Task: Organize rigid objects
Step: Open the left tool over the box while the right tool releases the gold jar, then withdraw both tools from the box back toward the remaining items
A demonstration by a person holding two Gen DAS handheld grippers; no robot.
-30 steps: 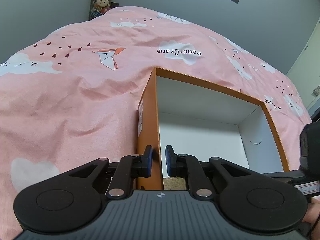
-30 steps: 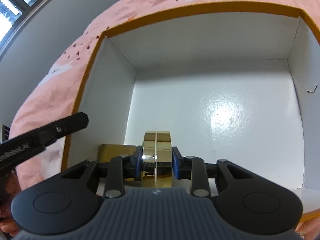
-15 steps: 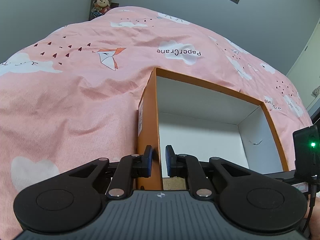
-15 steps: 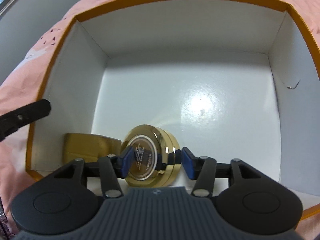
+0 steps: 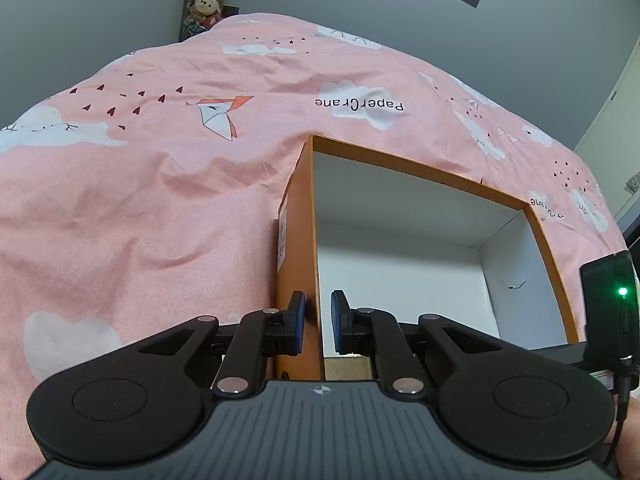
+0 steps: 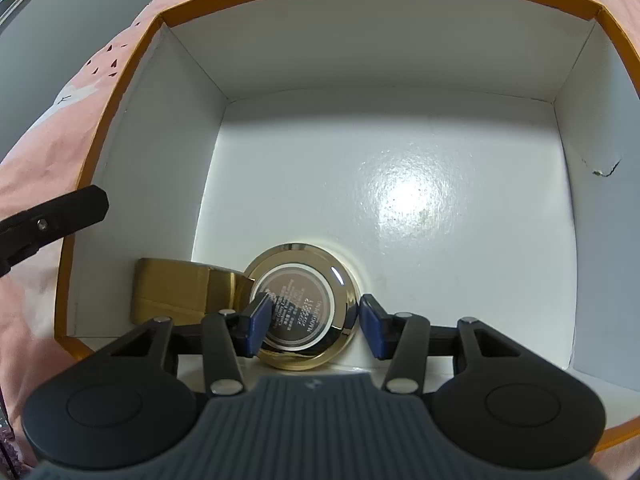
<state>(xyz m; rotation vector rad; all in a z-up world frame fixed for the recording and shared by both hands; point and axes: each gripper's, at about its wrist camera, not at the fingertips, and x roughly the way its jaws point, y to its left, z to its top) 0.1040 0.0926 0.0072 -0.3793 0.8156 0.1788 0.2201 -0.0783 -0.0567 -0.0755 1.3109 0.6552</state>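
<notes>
An orange box with a white inside (image 5: pixel 296 240) sits on the pink bedspread. My left gripper (image 5: pixel 318 328) is shut on the box's left wall, one pad on each side. In the right wrist view a round gold compact (image 6: pixel 300 300) lies on the box floor (image 6: pixel 400 160), label side up, beside a gold rectangular case (image 6: pixel 172 292). My right gripper (image 6: pixel 315 314) hovers over the compact. Its jaws are closing with the compact between them; the right pad stands clear of it.
The pink bedspread (image 5: pixel 140 220) with cloud prints spreads around the box. Plush toys (image 5: pixel 204 0) sit at the far wall. One finger of the left gripper (image 6: pixel 60 212) shows at the box's left rim. The box floor beyond the compact is bare white.
My right gripper opened and let go of the gold compact, which went from standing on edge between the pads to lying flat on the box floor. The left gripper kept still.
</notes>
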